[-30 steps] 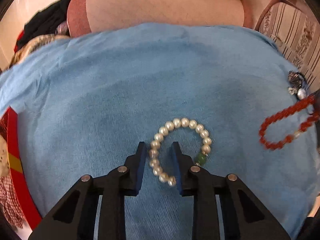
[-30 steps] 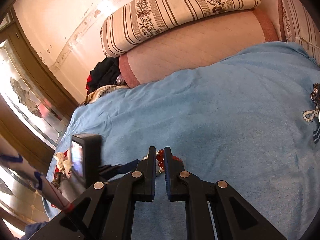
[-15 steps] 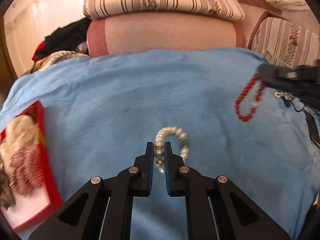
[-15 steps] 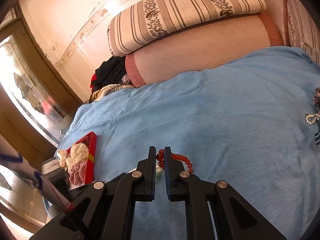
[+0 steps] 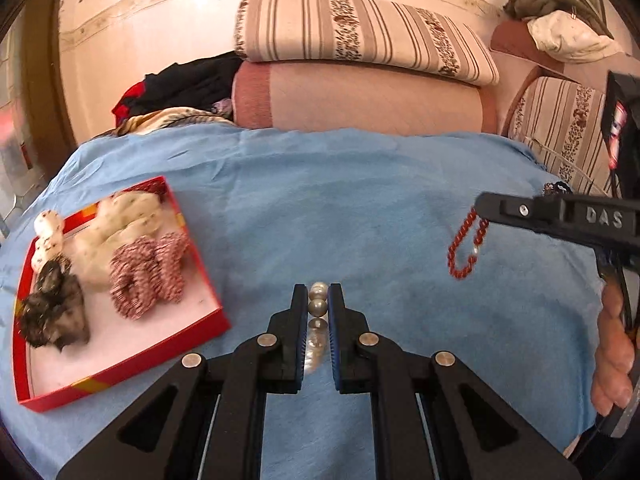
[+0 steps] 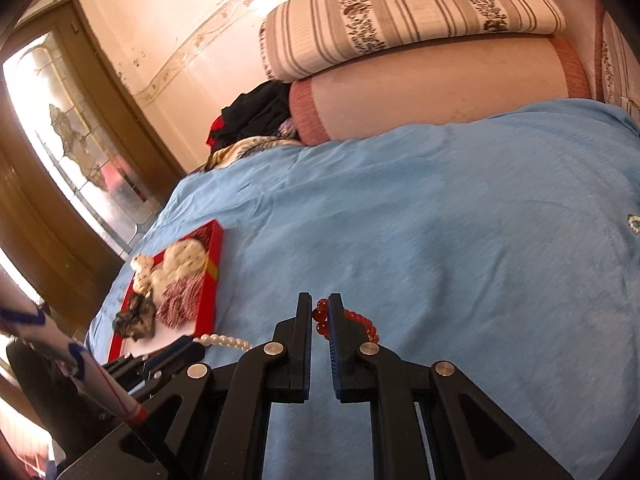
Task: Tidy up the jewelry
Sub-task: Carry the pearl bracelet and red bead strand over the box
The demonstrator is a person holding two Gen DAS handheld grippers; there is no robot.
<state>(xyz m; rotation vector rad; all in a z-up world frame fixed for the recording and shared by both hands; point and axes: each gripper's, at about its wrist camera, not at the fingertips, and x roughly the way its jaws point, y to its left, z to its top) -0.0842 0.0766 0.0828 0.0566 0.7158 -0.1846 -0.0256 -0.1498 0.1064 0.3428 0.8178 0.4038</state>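
My left gripper (image 5: 318, 296) is shut on a white pearl bracelet (image 5: 317, 307), lifted off the blue cloth (image 5: 340, 208); the pearls hang down between the blue pads. My right gripper (image 6: 320, 307) is shut on a red bead bracelet (image 6: 362, 322), which also dangles as a red bead bracelet (image 5: 464, 248) from the right gripper (image 5: 480, 206) in the left wrist view. A red tray (image 5: 132, 364) with a white floor lies to the left on the cloth, holding cream, red-white and dark pieces. In the right wrist view the pearl bracelet (image 6: 224, 340) trails from the left gripper low at left, near the red tray (image 6: 210, 292).
A pink bolster (image 5: 360, 96) and striped cushions (image 5: 360, 32) back the blue cloth. Dark clothes (image 5: 180, 80) are piled at the far left. More jewelry (image 6: 634, 224) lies at the cloth's right edge. A hand (image 5: 612, 352) holds the right gripper's handle.
My left gripper closed on the pearl bracelet, lifted it and swung left, bringing the red tray into view. My right gripper carried the red bead bracelet leftward, toward the tray side.
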